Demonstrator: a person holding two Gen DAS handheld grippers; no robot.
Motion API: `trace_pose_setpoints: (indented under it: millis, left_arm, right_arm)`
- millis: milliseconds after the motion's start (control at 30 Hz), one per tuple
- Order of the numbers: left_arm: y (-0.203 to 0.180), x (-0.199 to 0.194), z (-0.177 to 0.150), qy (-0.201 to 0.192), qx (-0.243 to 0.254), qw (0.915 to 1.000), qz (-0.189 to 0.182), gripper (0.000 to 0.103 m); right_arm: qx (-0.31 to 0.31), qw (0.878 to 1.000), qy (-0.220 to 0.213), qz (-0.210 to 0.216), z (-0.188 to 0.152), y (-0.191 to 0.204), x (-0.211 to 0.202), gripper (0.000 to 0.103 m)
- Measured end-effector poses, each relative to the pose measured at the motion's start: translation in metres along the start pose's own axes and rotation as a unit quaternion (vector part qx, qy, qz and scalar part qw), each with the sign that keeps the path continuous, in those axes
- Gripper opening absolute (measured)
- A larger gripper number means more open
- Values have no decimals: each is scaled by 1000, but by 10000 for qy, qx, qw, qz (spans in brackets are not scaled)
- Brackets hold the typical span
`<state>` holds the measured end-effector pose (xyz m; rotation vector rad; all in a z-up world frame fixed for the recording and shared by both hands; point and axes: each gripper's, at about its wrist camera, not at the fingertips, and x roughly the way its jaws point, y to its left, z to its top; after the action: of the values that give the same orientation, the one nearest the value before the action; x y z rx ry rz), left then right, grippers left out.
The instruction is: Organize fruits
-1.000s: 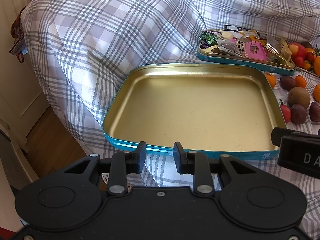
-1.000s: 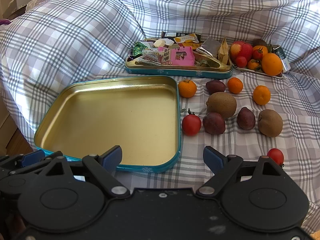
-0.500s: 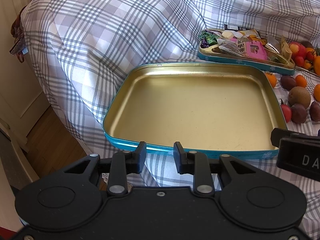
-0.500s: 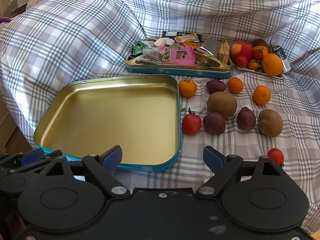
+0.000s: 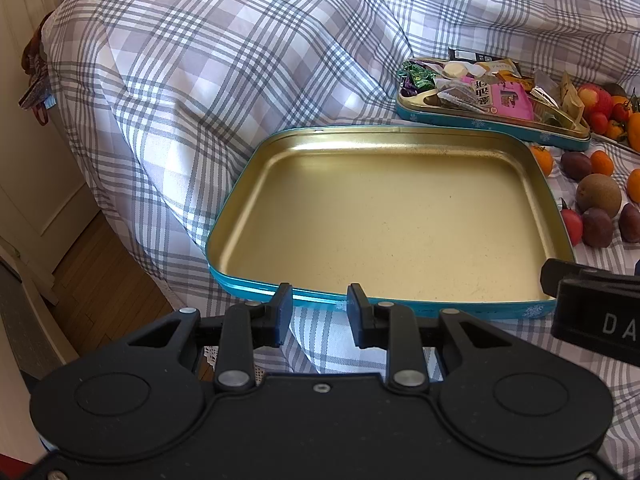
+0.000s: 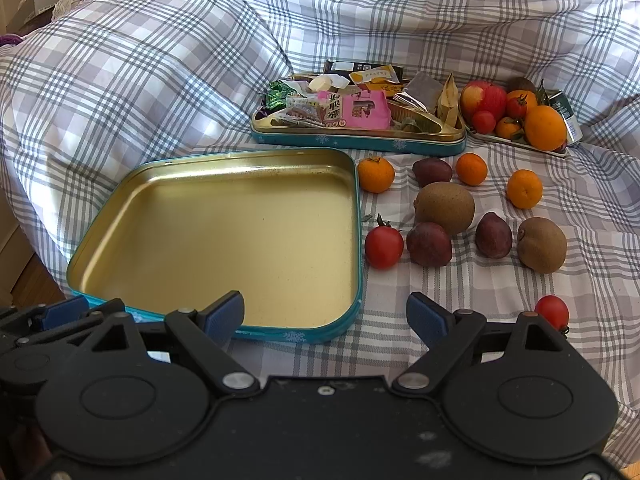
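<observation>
Gold-lined blue tin [image 6: 216, 240] is sitting empty on the checked bedcover [image 6: 160, 80]. Loose fruit is lying just beside it at 3 o'clock: tomato [image 6: 383, 242], kiwi [image 6: 444, 207], plums, small oranges [image 6: 375, 174]. Snack tin [image 6: 360, 136] is sitting at 12 o'clock, fruit plate [image 6: 520, 142] right of it. Left gripper [image 5: 316, 314] is hovering at the tin's near rim, jaws at their narrowest, nothing between. Right gripper [image 6: 326, 316] is hovering at 6 o'clock, jaws spread wide, holding nothing.
</observation>
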<state>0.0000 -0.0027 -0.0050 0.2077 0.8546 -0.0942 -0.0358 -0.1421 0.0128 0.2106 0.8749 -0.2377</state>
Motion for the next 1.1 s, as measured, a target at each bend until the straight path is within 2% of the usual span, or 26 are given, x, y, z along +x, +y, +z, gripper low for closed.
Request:
trace_pose_setpoints:
  millis: [333, 633, 733, 867, 967, 1100]
  left_arm:
    - [1, 0, 1, -23, -20, 10000, 17, 37]
    - [-2, -3, 1, -206, -66, 9998, 20, 37]
    - [-7, -3, 1, -274, -25, 9996, -19, 37]
    - [-16, -5, 4, -361, 55, 9992, -142, 37]
    - [-26, -6, 5, -433, 130, 9987, -252, 37]
    - [-41, -8, 9, -463, 245, 9975, -473, 37]
  right_arm:
    - [17, 10000, -13, -6, 0, -1, 0, 92]
    - [82, 9999, -87, -104, -2, -12, -2, 92]
    - [81, 9993, -217, -308, -3, -20, -4, 92]
    - [285, 9957, -375, -794, -6, -42, -6, 93]
    - [438, 9919, -297, -1157, -8, -62, -4, 94]
    - [904, 9821, -530, -1563, -14, -96, -8, 94]
